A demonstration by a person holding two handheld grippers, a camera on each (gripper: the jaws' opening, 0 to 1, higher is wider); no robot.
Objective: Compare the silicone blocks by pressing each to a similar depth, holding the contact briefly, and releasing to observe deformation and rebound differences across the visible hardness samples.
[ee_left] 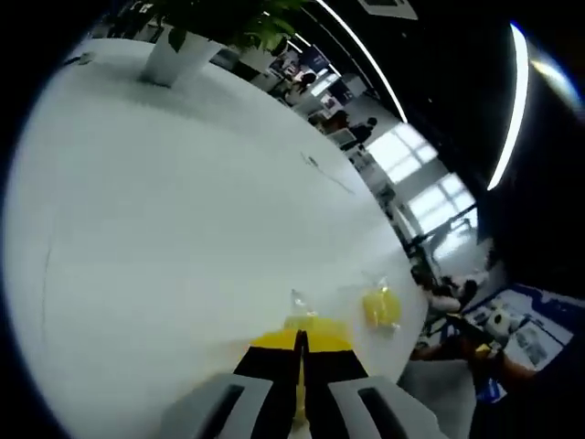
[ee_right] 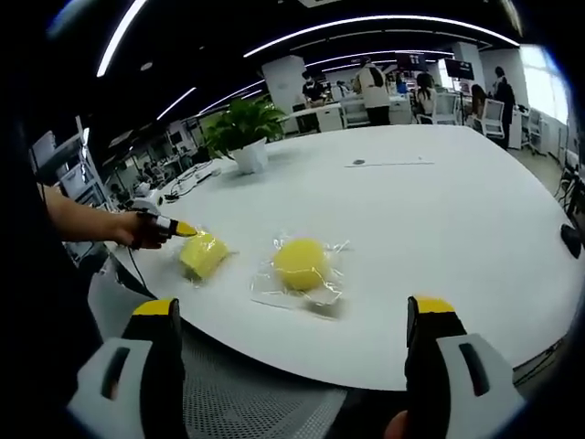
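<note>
1. You have two yellow silicone blocks on the white table point(ee_right: 439, 210), each in a clear wrapper.
2. The rectangular block point(ee_right: 202, 255) lies tilted, nearer the table edge, with the left gripper point(ee_right: 187, 230) tip touching it.
3. The round block point(ee_right: 301, 263) lies flat just beside it, untouched.

2 yellow blocks point(ee_right: 300, 263), right hand-held gripper point(ee_right: 292, 329) spread
</note>
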